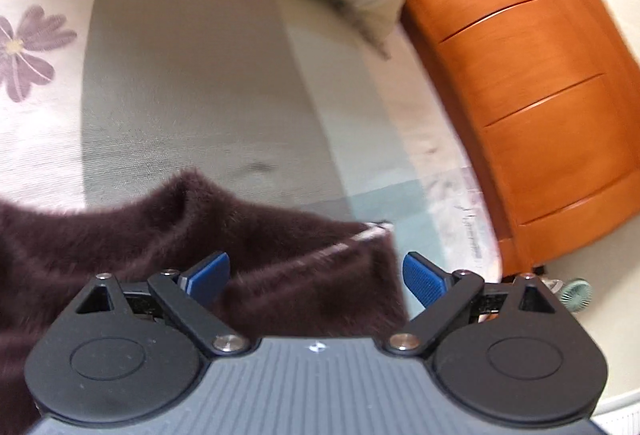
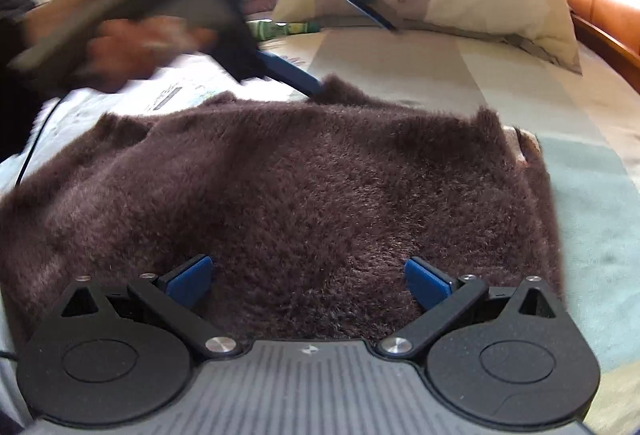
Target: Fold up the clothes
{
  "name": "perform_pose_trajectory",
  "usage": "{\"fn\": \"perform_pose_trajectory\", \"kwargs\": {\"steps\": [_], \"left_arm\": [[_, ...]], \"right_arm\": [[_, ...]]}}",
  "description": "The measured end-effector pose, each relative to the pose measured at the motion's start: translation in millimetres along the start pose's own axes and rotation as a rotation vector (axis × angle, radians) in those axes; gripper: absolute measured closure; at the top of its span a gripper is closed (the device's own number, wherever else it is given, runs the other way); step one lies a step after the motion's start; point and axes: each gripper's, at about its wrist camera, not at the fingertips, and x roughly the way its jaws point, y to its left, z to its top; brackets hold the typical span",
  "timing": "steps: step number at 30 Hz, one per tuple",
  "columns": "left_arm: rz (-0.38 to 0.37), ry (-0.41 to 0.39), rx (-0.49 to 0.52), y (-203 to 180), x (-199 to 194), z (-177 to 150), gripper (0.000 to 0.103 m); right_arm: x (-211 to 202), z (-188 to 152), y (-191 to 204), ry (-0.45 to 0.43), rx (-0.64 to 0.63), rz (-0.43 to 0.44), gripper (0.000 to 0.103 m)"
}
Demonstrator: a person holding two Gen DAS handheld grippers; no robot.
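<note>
Maroon fuzzy garment (image 2: 304,195) lies beneath the right hand-held gripper's (image 2: 308,281) spread jaws.

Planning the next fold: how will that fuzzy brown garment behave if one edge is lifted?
The brown garment will probably drape limply: it already lies in soft humps on the bed. Its long fuzzy pile should grip the pads rather than slip. It looks thick, so folds may spring up bulkily.

We hold our left gripper (image 1: 316,277) angled downward, its blue pads (image 1: 424,281) spread wide with nothing pinched between them. Our right gripper (image 2: 310,281) tilts down likewise, jaws parted (pads pressing on nothing). Our left hand (image 2: 120,35) wraps its gripper's handle, motion-blurred in the right wrist view.
</note>
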Motion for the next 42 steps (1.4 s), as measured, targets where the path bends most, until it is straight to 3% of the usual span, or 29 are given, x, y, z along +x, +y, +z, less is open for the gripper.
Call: {"fn": "perform_pose_trajectory", "kwargs": {"steps": [3,6,11,15,18,23,28,35,38,42], "left_arm": [[0.063,-0.013,-0.022,14,21,5,0.011],[0.032,-0.067,-0.073,28,25,7,0.01],[0.086,-0.078,-0.012,16,26,6,0.01],[0.173,-0.108,0.032,-1,6,2,0.01],[0.179,-0.133,0.098,-9,-34,-3,0.01],[0.225,-0.165,0.194,-30,-95,-33,0.009],[0.271,-0.16,0.215,-21,-148,-73,0.008],[0.279,-0.149,0.112,51,-181,-143,0.007],[0.261,-0.149,0.034,87,-178,-169,0.007],[0.211,-0.166,0.025,107,-186,-197,0.007]], "right_arm": [[0,-5,-3,-0.022,-0.017,0.016,0.0],[2,-8,-7,-0.041,-0.024,0.033,0.0],[5,-12,-1,-0.057,-0.059,0.003,0.0],[5,-13,9,-0.056,-0.089,-0.04,0.0],[-3,-9,10,-0.031,-0.088,-0.047,0.0],[-24,-2,15,-0.042,-0.022,-0.049,0.0],[-38,-3,38,-0.045,-0.031,-0.042,0.0],[-41,-7,75,-0.012,-0.064,-0.021,0.0],[-40,-6,87,-0.001,-0.065,-0.031,0.0],[-42,-7,96,0.017,-0.058,-0.035,0.0]]}}
